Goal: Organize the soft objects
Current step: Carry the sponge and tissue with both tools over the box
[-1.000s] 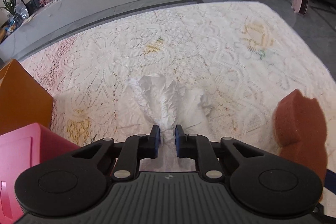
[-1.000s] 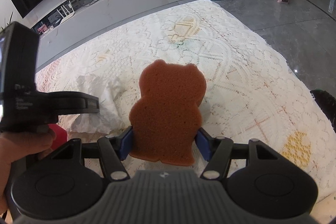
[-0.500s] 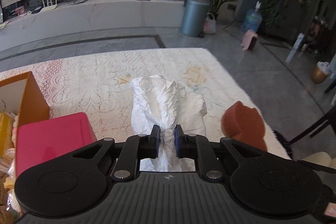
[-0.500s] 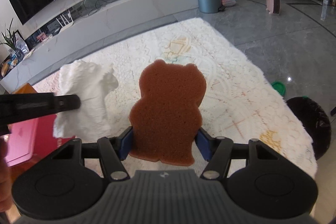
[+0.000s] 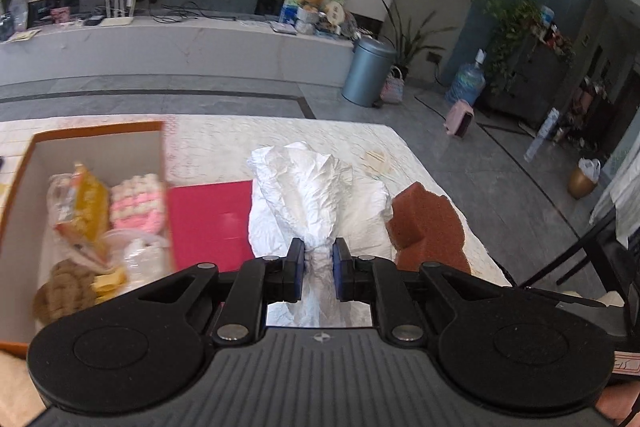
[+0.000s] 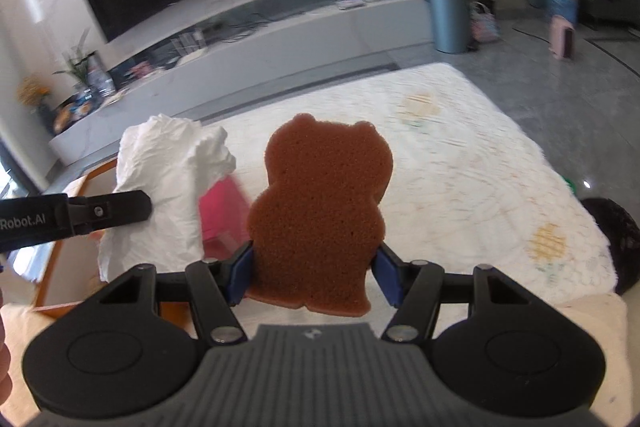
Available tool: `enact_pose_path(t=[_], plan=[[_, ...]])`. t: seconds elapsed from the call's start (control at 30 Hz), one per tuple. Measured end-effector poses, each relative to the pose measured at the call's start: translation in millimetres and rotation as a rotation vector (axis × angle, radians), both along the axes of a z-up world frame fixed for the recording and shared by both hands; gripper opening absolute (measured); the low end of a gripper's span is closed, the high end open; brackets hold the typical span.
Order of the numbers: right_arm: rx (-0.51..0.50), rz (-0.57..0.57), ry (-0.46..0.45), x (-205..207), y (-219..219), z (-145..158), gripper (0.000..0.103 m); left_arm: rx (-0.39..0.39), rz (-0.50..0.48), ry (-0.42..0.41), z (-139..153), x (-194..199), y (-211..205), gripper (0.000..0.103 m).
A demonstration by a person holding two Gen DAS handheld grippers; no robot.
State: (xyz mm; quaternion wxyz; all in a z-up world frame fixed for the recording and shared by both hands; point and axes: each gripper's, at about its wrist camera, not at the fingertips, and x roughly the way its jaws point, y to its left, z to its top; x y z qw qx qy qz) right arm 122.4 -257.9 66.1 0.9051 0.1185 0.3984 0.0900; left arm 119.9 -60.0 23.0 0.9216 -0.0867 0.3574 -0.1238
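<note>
My left gripper (image 5: 318, 269) is shut on a crumpled white cloth (image 5: 316, 195) and holds it in the air above the table. The cloth also shows in the right wrist view (image 6: 168, 183), with the left gripper's side (image 6: 72, 217) beside it. My right gripper (image 6: 314, 277) is shut on a brown bear-shaped sponge (image 6: 320, 203), held upright above the table; the sponge also shows in the left wrist view (image 5: 430, 227). An orange box (image 5: 96, 131) at the left holds several soft items, among them a pink and white one (image 5: 138, 203).
A pink box (image 5: 210, 215) stands next to the orange box. The table wears a white lace cloth (image 6: 460, 155). The table's right edge drops to a grey floor with a black chair (image 5: 580, 255). A TV console and grey bin (image 5: 368, 71) stand beyond.
Both grippers have risen and swung left with their loads. The orange box's inside has come into the left wrist view. The white cloth now hangs clear of the table.
</note>
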Motion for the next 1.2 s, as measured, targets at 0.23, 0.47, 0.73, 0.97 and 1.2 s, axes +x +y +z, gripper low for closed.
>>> enact_pose_path(t=[0.23, 0.47, 0.73, 0.97, 1.2], plan=[[0.034, 0.155, -0.034, -5, 68, 23, 0.062, -0.017, 0.14, -0.016, 7, -21, 84, 0.016], [0.005, 0.328, -0.046, 6, 154, 34, 0.062, -0.002, 0.247, 0.021, 0, -12, 158, 0.016], [-0.09, 0.449, 0.01, 51, 232, 9, 0.062, 0.059, 0.243, 0.112, -29, 33, 189, 0.016], [-0.198, 0.517, 0.096, 108, 269, -32, 0.062, 0.138, 0.218, 0.208, -60, 62, 192, 0.016], [-0.232, 0.583, 0.151, 131, 289, -63, 0.062, 0.194, 0.22, 0.285, -77, 80, 195, 0.017]])
